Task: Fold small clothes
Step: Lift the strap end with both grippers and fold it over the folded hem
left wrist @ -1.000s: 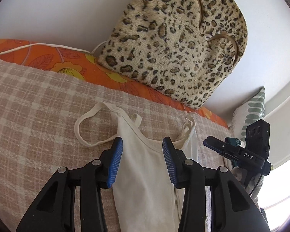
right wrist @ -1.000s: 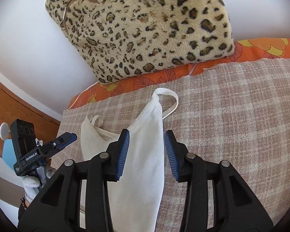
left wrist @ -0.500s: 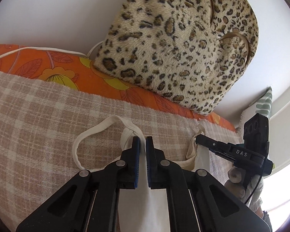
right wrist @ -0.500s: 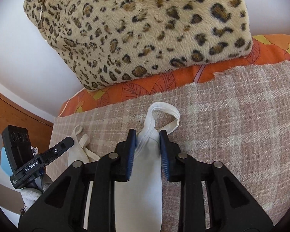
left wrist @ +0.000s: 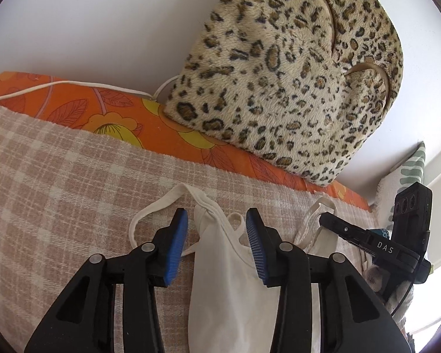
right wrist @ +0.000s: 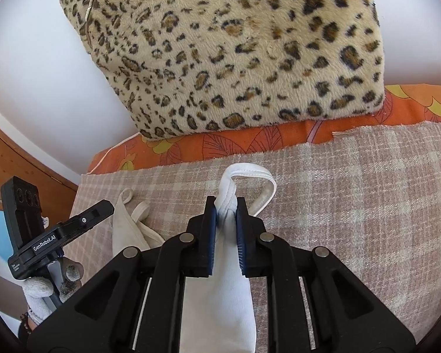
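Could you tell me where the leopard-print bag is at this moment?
In both wrist views the leopard-print bag stands on the orange floral cover, against the white wall, beyond the white top.

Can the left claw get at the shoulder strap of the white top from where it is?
Probably yes. The left claw is open, its jaws just reopened, with the white top between them and the strap loop just ahead on the checked blanket, nothing covering it.

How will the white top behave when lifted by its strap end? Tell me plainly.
Probably floppy: the white top bunches into a narrow fold where the right gripper, jaws just closed, pinches it. Likely light: the fabric looks thin and the strap loops limply. It may drag rather than slide on the coarse plaid blanket.
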Demonstrator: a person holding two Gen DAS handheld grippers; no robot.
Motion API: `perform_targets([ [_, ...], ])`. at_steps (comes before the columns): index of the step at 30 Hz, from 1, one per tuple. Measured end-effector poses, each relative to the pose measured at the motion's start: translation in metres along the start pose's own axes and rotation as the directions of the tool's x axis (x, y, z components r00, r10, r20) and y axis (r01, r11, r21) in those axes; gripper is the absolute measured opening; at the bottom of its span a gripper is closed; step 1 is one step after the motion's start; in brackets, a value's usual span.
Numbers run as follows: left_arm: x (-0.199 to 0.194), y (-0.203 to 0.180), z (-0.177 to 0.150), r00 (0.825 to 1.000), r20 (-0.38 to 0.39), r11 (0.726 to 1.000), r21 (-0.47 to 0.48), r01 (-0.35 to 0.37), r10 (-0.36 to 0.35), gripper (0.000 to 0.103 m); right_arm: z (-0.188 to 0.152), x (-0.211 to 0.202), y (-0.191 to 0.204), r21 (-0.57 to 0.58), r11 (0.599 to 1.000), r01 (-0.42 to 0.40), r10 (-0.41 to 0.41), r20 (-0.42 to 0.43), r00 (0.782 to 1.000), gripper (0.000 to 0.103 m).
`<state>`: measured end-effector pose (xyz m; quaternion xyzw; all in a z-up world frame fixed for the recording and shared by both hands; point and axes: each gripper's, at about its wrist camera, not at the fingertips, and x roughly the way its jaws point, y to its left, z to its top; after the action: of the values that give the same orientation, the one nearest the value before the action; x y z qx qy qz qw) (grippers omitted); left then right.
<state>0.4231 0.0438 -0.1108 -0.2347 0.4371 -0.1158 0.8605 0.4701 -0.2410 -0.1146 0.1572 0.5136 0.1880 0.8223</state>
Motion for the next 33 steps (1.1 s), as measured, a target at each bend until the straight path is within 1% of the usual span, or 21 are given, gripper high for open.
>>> perform_targets([
  [1, 0.003, 0.001, 0.001, 1.0, -0.015, 1.0, -0.009, 0.009, -0.009, 0.043, 0.0, 0.003, -0.001, -0.001, 1.0, 0.008, -0.008, -0.012, 1.0, 0.018],
  [2, 0.007, 0.002, 0.001, 0.999, -0.032, 1.0, -0.019, 0.011, -0.011, 0.045, 0.001, 0.006, -0.002, -0.002, 1.0, 0.018, -0.018, -0.025, 1.0, 0.024],
  [3, 0.012, 0.004, 0.001, 0.999, -0.044, 1.0, -0.028, 0.011, -0.012, 0.045, 0.001, 0.008, -0.003, -0.001, 1.0, 0.027, -0.027, -0.032, 0.999, 0.029],
  [4, 0.017, 0.004, 0.0, 0.999, -0.053, 0.999, -0.032, 0.013, -0.014, 0.045, 0.001, 0.01, -0.005, 0.002, 0.999, 0.033, -0.033, -0.038, 0.999, 0.038],
  [5, 0.022, 0.005, -0.001, 0.998, -0.06, 0.999, -0.035, 0.006, -0.008, 0.045, 0.001, 0.014, -0.007, 0.008, 0.999, 0.043, -0.042, -0.043, 0.998, 0.042],
  [7, 0.03, 0.006, -0.004, 0.998, -0.065, 0.999, -0.044, 0.013, -0.016, 0.041, 0.002, 0.019, -0.012, 0.018, 0.999, 0.043, -0.042, -0.052, 0.998, 0.042],
  [9, 0.032, 0.005, -0.006, 0.998, -0.046, 0.999, -0.035, 0.036, -0.038, 0.008, 0.003, 0.023, -0.016, 0.029, 0.999, 0.033, -0.031, -0.045, 0.998, 0.042],
  [10, 0.033, 0.004, -0.007, 0.998, -0.043, 0.999, -0.024, 0.039, -0.04, 0.007, 0.003, 0.024, -0.016, 0.031, 0.999, 0.029, -0.027, -0.042, 0.999, 0.037],
  [11, 0.033, 0.002, -0.007, 0.998, -0.037, 0.999, -0.008, 0.041, -0.042, 0.005, 0.002, 0.024, -0.015, 0.031, 0.999, 0.029, -0.028, -0.037, 0.999, 0.016],
  [12, 0.031, 0.0, -0.007, 0.999, -0.03, 0.999, 0.005, 0.043, -0.043, 0.004, 0.002, 0.023, -0.015, 0.03, 0.999, 0.026, -0.025, -0.039, 0.999, 0.011],
  [16, 0.014, -0.006, -0.004, 0.997, 0.001, 0.997, 0.018, 0.08, -0.08, 0.004, -0.001, 0.008, -0.008, -0.003, 0.999, 0.039, -0.039, -0.006, 0.999, 0.011],
  [20, -0.008, -0.017, -0.004, 0.993, 0.027, 0.993, 0.031, 0.112, -0.113, 0.004, -0.003, -0.016, 0.0, -0.001, 1.0, 0.01, -0.01, 0.027, 1.0, 0.01],
  [27, -0.051, -0.037, -0.014, 0.984, 0.065, 0.986, 0.048, 0.162, -0.165, 0.004, -0.014, -0.065, 0.029, -0.044, 0.999, -0.018, 0.021, 0.068, 0.997, 0.01],
  [33, -0.089, -0.055, -0.034, 0.983, 0.072, 0.982, 0.096, 0.162, -0.169, 0.004, -0.037, -0.112, 0.047, -0.068, 0.997, -0.032, 0.038, 0.087, 0.995, 0.01],
])
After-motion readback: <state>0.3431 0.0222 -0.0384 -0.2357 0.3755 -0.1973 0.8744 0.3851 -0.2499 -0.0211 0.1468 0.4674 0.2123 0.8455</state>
